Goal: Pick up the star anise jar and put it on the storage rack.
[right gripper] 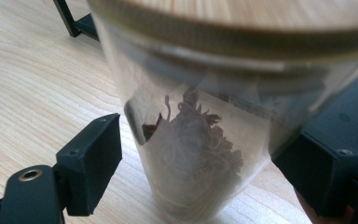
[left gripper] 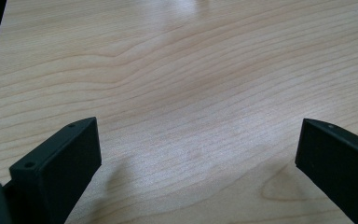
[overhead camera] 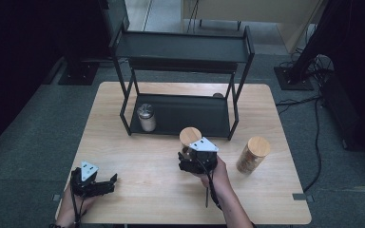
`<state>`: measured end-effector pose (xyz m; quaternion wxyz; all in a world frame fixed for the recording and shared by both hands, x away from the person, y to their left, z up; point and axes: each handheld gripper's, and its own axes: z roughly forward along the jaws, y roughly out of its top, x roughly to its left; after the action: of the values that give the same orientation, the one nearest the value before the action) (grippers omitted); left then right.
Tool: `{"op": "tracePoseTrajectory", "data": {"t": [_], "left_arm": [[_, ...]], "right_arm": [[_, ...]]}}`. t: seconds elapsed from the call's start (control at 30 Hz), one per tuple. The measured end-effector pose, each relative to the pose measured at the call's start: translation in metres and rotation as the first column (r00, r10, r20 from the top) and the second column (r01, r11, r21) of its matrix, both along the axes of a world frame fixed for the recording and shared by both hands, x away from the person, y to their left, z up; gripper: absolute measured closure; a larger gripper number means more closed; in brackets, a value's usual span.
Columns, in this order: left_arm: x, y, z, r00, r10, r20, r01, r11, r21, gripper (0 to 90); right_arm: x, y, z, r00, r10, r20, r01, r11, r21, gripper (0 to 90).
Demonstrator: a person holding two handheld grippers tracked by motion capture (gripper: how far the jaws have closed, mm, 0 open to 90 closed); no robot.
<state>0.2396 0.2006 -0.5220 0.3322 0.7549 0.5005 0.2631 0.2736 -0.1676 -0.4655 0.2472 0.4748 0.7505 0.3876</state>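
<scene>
The right gripper [overhead camera: 192, 154] has its jaws pinching a wood-lidded glass jar [right gripper: 196, 154] of dark spice, just near of the black shelf rack [overhead camera: 180, 114]. The left gripper [overhead camera: 105, 184] rests at the table's [overhead camera: 152, 185] near left with jaws spread over bare wood.

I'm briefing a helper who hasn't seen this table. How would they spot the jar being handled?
Find the black shelf rack at the table's far side. Just before its front edge stands a glass jar between the right gripper's jaws. Unlike the full wooden-lidded jar to its right, it holds a few dark star-shaped spices.
</scene>
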Motion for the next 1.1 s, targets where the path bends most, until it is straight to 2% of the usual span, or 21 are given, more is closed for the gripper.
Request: {"op": "tracePoseTrajectory", "data": {"t": [0.3, 0.5, 1.1], "left_arm": [[0.0, 0.0, 0.0, 1.0, -0.005, -0.002, 0.005, 1.0, -0.002, 0.5], [0.0, 0.0, 0.0, 1.0, -0.005, -0.002, 0.005, 1.0, -0.002, 0.6], [0.0, 0.0, 0.0, 1.0, -0.008, -0.001, 0.008, 1.0, -0.001, 0.6]], "right_arm": [[0.006, 0.004, 0.005, 0.9997, -0.014, -0.019, 0.014, 0.9999, 0.006, 17.5], [0.009, 0.005, 0.007, 0.9993, -0.037, -0.008, 0.037, 0.9993, 0.002, 24.4], [0.02, 0.012, 0.012, 0.9994, -0.025, -0.024, 0.025, 0.9996, -0.016, 25.1]]}}
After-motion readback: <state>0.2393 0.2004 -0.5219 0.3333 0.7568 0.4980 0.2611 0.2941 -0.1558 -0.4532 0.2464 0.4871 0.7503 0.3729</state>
